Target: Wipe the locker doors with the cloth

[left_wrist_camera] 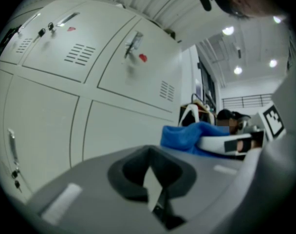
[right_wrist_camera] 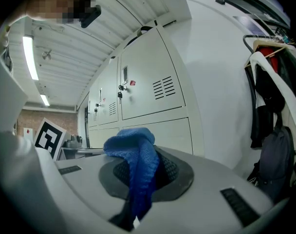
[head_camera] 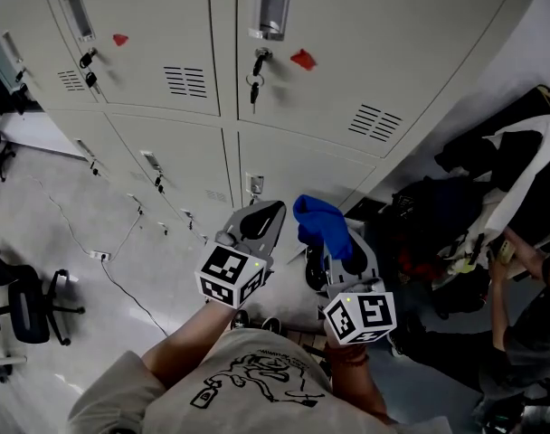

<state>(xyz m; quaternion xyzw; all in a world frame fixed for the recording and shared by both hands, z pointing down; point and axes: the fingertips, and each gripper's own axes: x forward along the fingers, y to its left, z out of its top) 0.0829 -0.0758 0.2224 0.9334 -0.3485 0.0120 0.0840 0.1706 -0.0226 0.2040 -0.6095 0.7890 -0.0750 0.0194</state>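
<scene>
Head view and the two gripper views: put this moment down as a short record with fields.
left tool: jaws together, holding nothing
right tool: shut on the blue cloth
cloth contact: on no door, held clear of the lockers
locker doors: grey, all closed
keys: hanging from the lock of one upper door
red sticker: on that same door
coats: hanging to the right of the lockers
</scene>
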